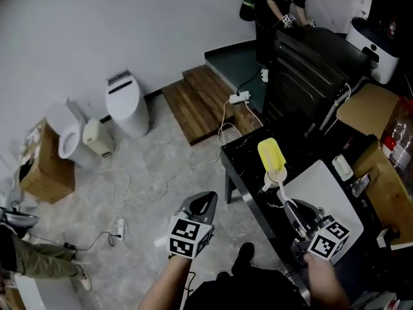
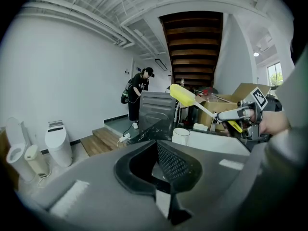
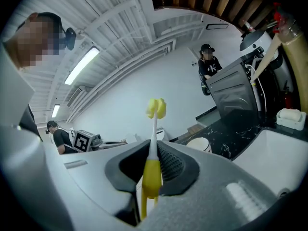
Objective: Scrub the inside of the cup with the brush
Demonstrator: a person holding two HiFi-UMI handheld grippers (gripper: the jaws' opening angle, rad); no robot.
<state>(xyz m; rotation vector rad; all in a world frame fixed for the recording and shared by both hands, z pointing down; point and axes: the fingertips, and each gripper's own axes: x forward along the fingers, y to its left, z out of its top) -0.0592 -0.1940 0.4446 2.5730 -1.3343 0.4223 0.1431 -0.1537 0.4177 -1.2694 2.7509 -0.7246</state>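
Observation:
My right gripper is shut on the yellow handle of a brush, whose yellow sponge head points up and away over the black table. In the right gripper view the brush stands straight up between the jaws of the right gripper. A white cup stands upright on the table just below and left of the brush head; it also shows as the cup and the cup. The brush is outside the cup. My left gripper hangs shut and empty over the floor, left of the table; the left gripper faces the cup.
A white mat lies on the black table. A white soap dish and cardboard boxes stand to the right. Behind are a dark case and a person. Toilets, cables and a wooden step occupy the floor.

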